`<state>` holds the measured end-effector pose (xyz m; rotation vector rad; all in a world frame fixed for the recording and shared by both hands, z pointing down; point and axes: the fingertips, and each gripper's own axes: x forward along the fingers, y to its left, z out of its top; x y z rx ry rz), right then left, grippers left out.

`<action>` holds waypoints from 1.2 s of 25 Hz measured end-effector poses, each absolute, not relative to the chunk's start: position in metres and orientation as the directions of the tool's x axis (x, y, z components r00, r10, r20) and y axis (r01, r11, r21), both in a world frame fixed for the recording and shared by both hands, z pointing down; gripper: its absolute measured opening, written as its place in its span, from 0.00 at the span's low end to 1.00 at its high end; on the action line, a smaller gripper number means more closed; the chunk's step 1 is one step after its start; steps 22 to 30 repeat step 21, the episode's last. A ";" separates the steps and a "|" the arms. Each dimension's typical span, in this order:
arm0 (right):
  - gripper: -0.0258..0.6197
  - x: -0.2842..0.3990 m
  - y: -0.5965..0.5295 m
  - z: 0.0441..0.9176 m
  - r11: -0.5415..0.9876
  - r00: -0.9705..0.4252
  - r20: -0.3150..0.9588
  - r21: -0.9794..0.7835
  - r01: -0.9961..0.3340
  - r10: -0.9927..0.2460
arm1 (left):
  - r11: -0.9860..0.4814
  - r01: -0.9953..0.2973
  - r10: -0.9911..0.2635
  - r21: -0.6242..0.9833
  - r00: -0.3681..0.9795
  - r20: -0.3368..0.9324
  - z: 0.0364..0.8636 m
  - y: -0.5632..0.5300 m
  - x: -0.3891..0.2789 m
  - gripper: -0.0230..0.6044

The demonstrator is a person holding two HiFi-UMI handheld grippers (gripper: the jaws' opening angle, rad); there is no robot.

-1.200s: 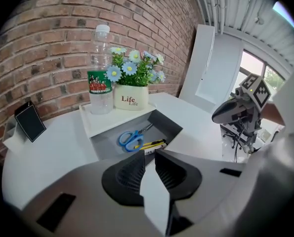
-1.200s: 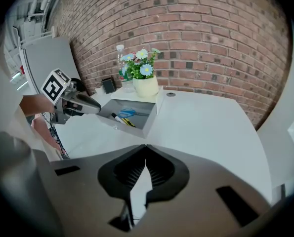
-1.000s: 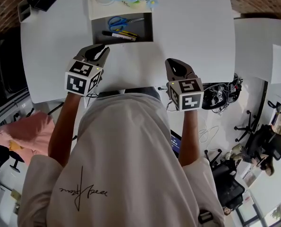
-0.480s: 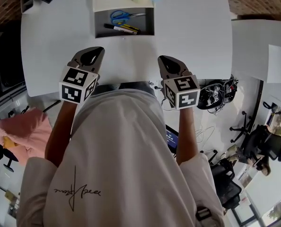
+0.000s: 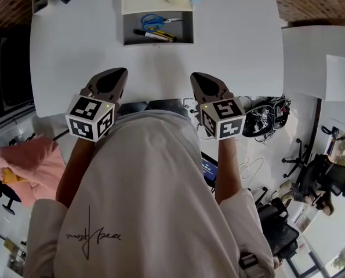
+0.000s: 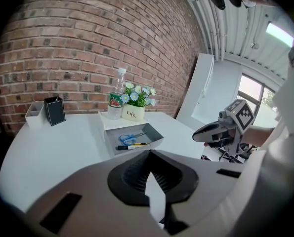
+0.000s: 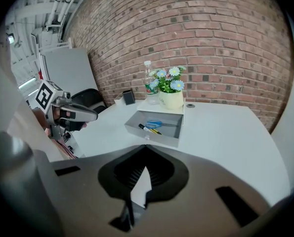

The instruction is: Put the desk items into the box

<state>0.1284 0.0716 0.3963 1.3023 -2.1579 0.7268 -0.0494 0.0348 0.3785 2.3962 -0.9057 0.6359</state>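
The box (image 5: 181,29) lies open at the far middle of the white surface (image 5: 230,45), well away from both of your grippers. Inside it you can see blue-handled scissors (image 5: 152,21) at the back, with a black marker (image 5: 143,33) and a yellow pen (image 5: 164,37) lying nearer the front wall. A flower pot (image 6: 133,113) and a plastic bottle (image 6: 117,95) stand on the white ledge behind the box's open part. Off at the far left corner are a black pen holder (image 6: 54,111) and a white container (image 6: 34,113) side by side.

Your left gripper (image 5: 119,73) hangs over the near edge of the surface, jaws pressed together with nothing between them. Your right gripper (image 5: 196,76) is level with it, just in front of your chest, jaws likewise closed and empty. Both point toward the box.
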 end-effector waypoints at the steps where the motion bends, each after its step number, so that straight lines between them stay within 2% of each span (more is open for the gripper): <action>1: 0.08 0.126 0.073 0.395 0.394 -0.411 0.658 -0.185 -0.900 -0.631 | -0.658 -0.699 -0.472 0.280 0.672 0.570 0.376 0.037 -0.051 0.04; 21: 0.08 0.080 0.085 0.393 0.413 -0.416 0.667 -0.174 -0.894 -0.618 | -0.624 -0.719 -0.520 0.307 0.675 0.524 0.374 0.046 -0.084 0.04; 30: 0.08 0.080 0.085 0.393 0.413 -0.416 0.667 -0.174 -0.894 -0.618 | -0.624 -0.719 -0.520 0.307 0.675 0.524 0.374 0.046 -0.084 0.04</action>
